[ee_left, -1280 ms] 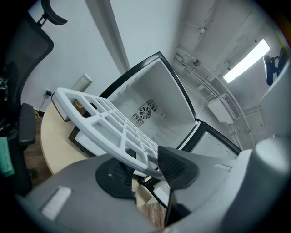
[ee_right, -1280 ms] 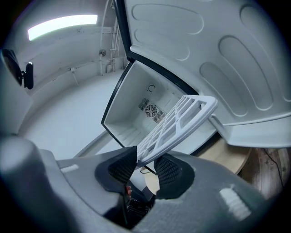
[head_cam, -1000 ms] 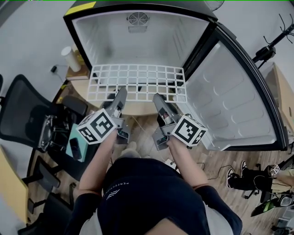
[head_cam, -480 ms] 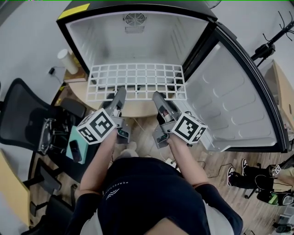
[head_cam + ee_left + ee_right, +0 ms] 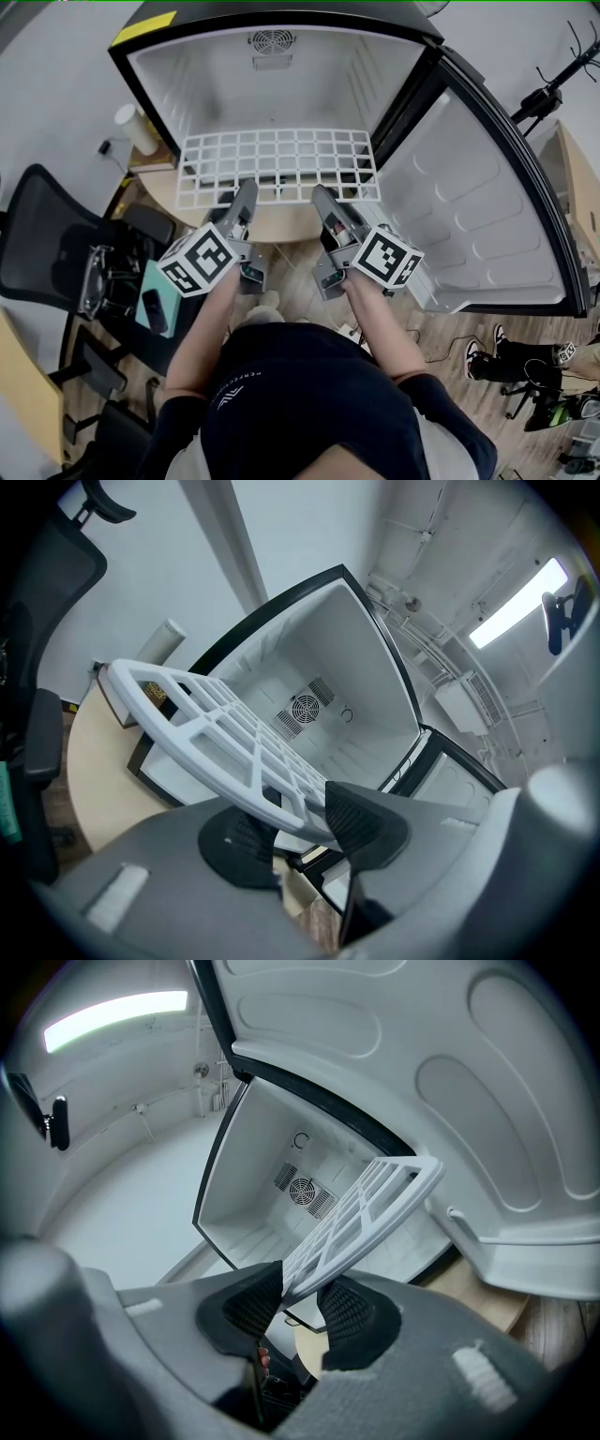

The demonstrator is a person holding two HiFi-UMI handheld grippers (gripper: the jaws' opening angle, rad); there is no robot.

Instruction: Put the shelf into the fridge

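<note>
The white grid shelf (image 5: 278, 167) is held level at the mouth of the open fridge (image 5: 272, 84), above a round counter (image 5: 281, 223) it partly hides. The left gripper (image 5: 246, 192) and right gripper (image 5: 322, 195) have their fingers clamped on its near edge; whether its far edge is inside is unclear

The shelf (image 5: 279, 167) is a white lattice of square openings. The fridge (image 5: 216, 89) is white inside and black outside, with a yellow label (image 5: 143, 28) on its top edge and a grey round fan grille (image 5: 270, 40) on the back wall; its door (image 5: 469, 216) is lined white and rimmed black. The left gripper (image 5: 246, 192) and right gripper (image 5: 323, 199) are grey with black ribbed pads (image 5: 349, 1314), each bearing a white cube (image 5: 195, 261) with black square markers. The person's shirt (image 5: 309, 394) is dark navy, the table (image 5: 281, 223) pale wood, the office chair (image 5: 47, 234) black
</note>
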